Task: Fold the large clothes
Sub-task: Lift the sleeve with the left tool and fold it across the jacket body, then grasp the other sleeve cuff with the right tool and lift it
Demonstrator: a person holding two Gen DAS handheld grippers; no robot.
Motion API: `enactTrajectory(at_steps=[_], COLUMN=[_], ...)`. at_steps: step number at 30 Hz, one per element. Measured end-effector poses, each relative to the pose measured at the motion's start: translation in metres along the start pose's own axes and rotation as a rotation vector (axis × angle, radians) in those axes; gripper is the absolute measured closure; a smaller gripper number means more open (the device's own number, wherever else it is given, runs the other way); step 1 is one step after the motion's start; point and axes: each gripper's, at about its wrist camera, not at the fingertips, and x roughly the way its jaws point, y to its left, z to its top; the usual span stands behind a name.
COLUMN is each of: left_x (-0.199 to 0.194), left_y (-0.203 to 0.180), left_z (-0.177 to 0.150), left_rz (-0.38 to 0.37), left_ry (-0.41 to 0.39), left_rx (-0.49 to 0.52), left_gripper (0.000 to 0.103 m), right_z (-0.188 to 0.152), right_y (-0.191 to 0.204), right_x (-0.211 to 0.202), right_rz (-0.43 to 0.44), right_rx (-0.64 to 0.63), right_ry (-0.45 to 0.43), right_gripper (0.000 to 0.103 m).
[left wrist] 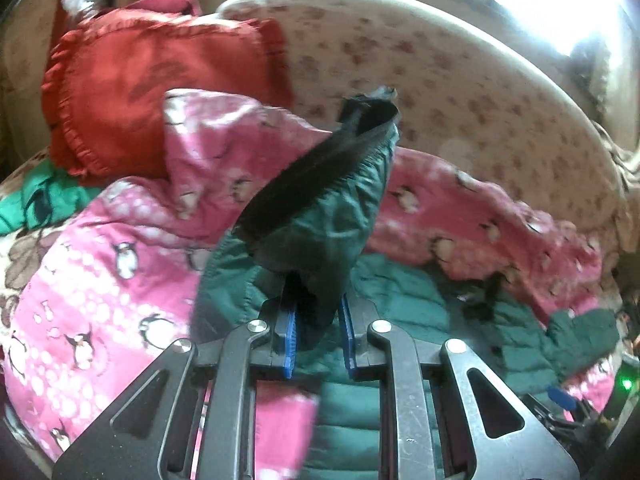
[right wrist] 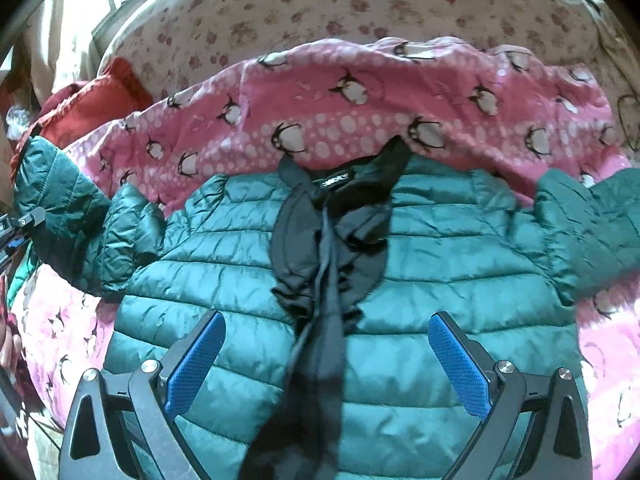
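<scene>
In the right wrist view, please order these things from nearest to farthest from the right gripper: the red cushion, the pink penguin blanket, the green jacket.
1. Green jacket: directly under the open right gripper.
2. Pink penguin blanket: beyond the jacket's collar, across the middle.
3. Red cushion: far left, behind the blanket's edge.

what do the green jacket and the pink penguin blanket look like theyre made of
Green jacket: looks like thin synthetic shell, nylon or polyester, over padding. Signs are the slight sheen, fine crinkles and puffy stitched bands. Its black lining looks matte and smooth.
Pink penguin blanket: probably fleece or a similar soft plush. It is matte, with soft rounded folds and a slightly fuzzy print; the exact fibre is not clear.
</scene>
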Motion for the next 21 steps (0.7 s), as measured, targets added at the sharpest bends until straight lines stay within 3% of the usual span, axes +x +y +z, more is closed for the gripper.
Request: enactTrajectory(at_steps=[8, 13, 17, 21], left_x=[0.005, 0.032, 0.045, 0.048], left_y=[-0.082, -0.125, -0.133, -0.115], left_z=[-0.02, -0.049, -0.063, -0.066], left_rz=[-0.101, -0.107, -0.094, -0.088], left_ry=[0.043, 0.102, 0.145, 0.182], left_rx=[0.112, 0.172, 0.191, 0.175], left_gripper=[0.089, 0.089, 0.089, 0.089], right_z=[-0.008, -0.017, -0.022, -0.024], right_y=[-0.032, -0.053, -0.067, -0.077], right_x=[-0.013, -0.017, -0.018, -0.015], right_rz=[-0.023, -0.026, -0.027, 0.013], right_rx=[0.05, 0.083, 0.099, 0.138], right_ry=[-0.008, -0.005, 0.008, 0.026], right_gripper=[0.002, 0.002, 0.002, 0.002])
